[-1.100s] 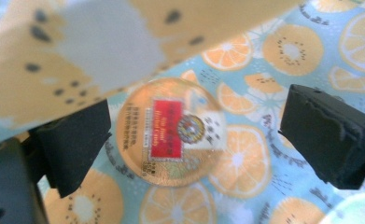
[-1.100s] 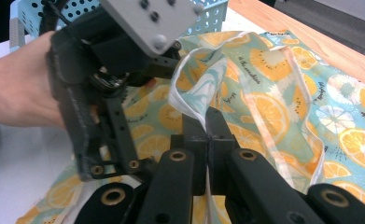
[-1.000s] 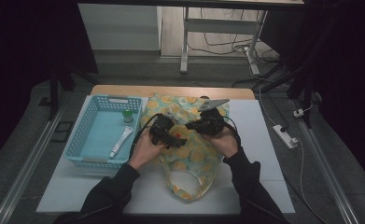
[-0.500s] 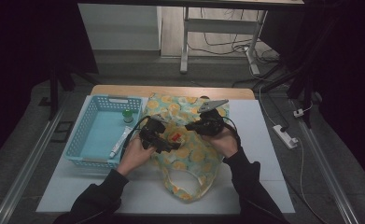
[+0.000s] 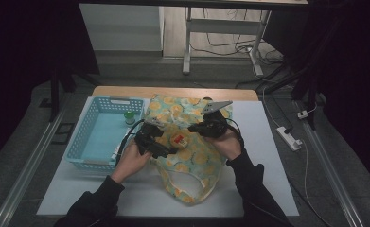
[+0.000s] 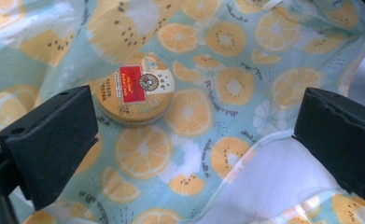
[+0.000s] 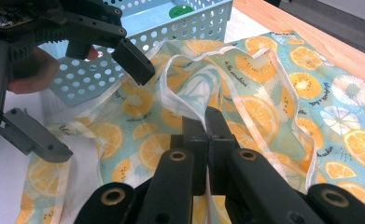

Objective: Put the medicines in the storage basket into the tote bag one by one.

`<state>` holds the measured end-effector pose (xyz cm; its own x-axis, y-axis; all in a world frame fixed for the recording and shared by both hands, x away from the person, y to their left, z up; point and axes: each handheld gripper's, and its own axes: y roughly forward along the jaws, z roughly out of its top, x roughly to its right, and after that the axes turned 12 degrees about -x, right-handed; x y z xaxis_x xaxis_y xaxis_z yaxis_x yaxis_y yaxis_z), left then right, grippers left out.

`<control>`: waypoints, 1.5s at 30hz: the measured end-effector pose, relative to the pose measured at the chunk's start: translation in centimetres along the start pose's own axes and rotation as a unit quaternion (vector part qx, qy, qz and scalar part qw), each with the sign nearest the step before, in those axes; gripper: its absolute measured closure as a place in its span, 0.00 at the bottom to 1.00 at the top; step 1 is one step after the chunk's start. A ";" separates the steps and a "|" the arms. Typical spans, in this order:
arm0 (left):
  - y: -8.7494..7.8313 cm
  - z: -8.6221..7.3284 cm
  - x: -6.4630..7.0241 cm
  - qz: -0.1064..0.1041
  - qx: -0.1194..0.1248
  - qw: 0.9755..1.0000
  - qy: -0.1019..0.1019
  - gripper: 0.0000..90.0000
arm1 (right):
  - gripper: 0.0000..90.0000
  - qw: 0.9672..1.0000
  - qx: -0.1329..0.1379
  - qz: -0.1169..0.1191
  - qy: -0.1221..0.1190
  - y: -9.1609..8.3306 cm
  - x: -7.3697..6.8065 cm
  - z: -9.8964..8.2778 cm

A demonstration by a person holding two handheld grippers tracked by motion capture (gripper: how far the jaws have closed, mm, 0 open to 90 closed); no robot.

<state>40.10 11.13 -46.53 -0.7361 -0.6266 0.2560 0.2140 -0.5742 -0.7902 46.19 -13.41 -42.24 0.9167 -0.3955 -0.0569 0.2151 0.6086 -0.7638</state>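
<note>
While pinned at its rim by clenched right gripper (image 7: pixel 207 122), fruit-print bag (image 5: pixel 192 142) flat on white tabletop (image 5: pixel 268 179).
Since earlier: left gripper (image 5: pixel 166 144) shifted toward nine o'clock, jaws just opening, now spread wide and empty; round tin (image 6: pixel 134 95) uncovered inside bag mouth, between grippers. Counted: one bag, one tin, one blue basket (image 5: pixel 90 142) at nine o'clock, one green-capped bottle (image 5: pixel 129 117) within.

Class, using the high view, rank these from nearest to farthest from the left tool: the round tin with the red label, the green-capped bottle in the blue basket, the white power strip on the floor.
1. Round tin with red label, just right of the left tool, on the fruit-print bag.
2. Green-capped bottle, up-left in the blue basket.
3. White power strip, far right.
</note>
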 end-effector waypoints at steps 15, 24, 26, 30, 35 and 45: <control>-1.6 -0.8 -0.2 -0.008 0.004 1.000 0.009 0.01 | 1.00 1.000 0.000 0.002 -0.001 -0.2 -0.1 0.0; -2.6 -1.5 -1.1 0.008 0.001 1.000 -0.001 0.00 | 1.00 1.000 0.000 -0.001 0.000 -0.3 0.0 0.0; -2.8 -1.6 -1.3 0.015 0.000 1.000 -0.002 0.00 | 1.00 1.000 -0.001 -0.003 0.002 -0.2 0.1 -0.1; -3.3 -1.8 -1.5 0.033 -0.002 0.999 -0.002 0.00 | 1.00 1.000 -0.005 -0.004 0.004 0.0 0.3 -0.2; -4.0 -2.1 -2.1 0.047 0.001 0.999 -0.013 0.00 | 1.00 1.000 -0.003 -0.005 0.005 0.0 0.4 -0.2; -6.1 -3.2 -4.0 0.081 0.013 0.996 -0.039 0.00 | 1.00 1.000 0.002 -0.003 -0.002 -0.2 -0.1 0.0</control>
<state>39.70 18.88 -44.52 -0.6389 -0.7505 0.1691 0.3429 -0.4746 -0.8107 46.09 -13.49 -42.09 0.9168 -0.3962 -0.0500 0.2219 0.6095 -0.7611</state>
